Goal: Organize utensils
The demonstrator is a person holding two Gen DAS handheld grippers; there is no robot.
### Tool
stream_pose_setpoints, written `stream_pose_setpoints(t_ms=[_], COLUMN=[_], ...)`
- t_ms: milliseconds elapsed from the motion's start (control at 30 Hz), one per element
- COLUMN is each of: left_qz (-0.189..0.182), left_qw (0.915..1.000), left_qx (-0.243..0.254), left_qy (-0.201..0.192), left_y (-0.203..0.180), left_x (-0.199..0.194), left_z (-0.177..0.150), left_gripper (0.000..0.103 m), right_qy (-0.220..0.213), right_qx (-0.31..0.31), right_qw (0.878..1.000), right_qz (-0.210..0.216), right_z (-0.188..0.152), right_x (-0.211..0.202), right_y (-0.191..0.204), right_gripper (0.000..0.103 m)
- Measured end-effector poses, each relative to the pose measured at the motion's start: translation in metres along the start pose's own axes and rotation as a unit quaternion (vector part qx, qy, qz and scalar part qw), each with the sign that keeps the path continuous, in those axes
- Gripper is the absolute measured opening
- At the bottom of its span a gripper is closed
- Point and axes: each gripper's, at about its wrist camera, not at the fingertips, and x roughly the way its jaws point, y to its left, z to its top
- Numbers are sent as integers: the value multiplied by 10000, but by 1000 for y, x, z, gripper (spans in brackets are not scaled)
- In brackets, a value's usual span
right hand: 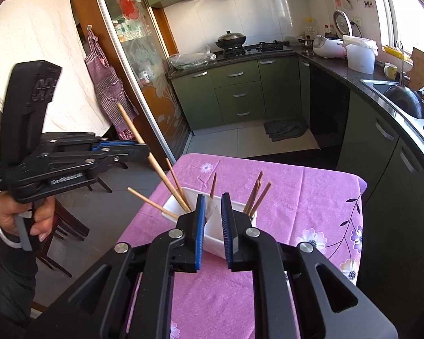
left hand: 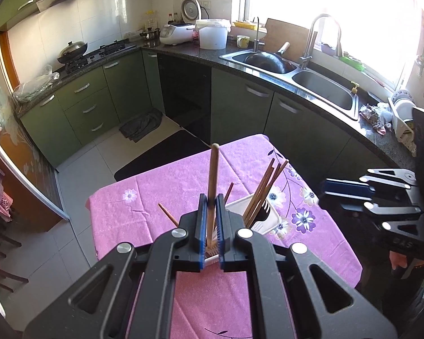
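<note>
Currently left gripper jaws are clamped on one wooden chopstick, held steeply over the white holder, lower end down in it. Right gripper jaws are part-open, gripping nothing, hovering just above the holder's near edge. More chopsticks lean inside the holder. Holder sits on the pink flowered tablecloth.

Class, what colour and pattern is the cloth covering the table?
Pink tablecloth with purple-and-white flowers, clearest in the right wrist view.
</note>
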Motion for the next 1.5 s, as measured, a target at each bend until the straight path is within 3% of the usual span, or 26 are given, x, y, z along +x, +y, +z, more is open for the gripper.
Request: stream_pose_setpoints(t_ms=[200,300,400,533,567,600,633,733,833,1067,1200,1500], left_qz=[29,-61,-104,-104,-63,-21,45,377,875,1005,996,927], left_qw=[9997,9993,9995,9993,9985,9972,9955,9901,9840,9773,9763,9780], left_qx=[-38,-116,-130,-190,-210,-262,-335,-383,-373,-818,-967,-1009], left_qy=[249,337,252,-302,-497,-694,-888,-1297,-1507,-1678,-1661,-1573], left_y=[3,5,2,-1,-2,-3,-4,-15,-29,-44,-49,-53], left_x=[22,32,30,1,-9,-20,-30,-52,-65,-79,-83,-95], left_z=[-15,-21,-28,-43,-51,-59,-71,-111,-157,-249,-278,-311], left_gripper=[6,12,37,79,90,94,96,96,96,96,96,96], right_qy=[-192,-330,-493,-509,-486,-492,-497,-565,-707,-1164,-1320,-1484], right_qx=[144,264,451,713,753,798,791,764,639,193,-117,-481], right_qw=[9995,9988,9974,9960,9959,9955,9956,9955,9948,9856,9771,9651], right_qz=[206,250,254,160,141,113,74,-57,-358,-1208,-1663,-2102], right_z=[-80,-113,-143,-175,-181,-188,-193,-207,-214,-233,-246,-257], right_x=[-31,-46,-60,-71,-72,-74,-75,-79,-83,-91,-92,-106], right_y=[6,8,5,-2,-4,-4,-3,2,13,51,74,105], right_gripper=[19,30,38,50,58,71,76,99,99,99,99,99])
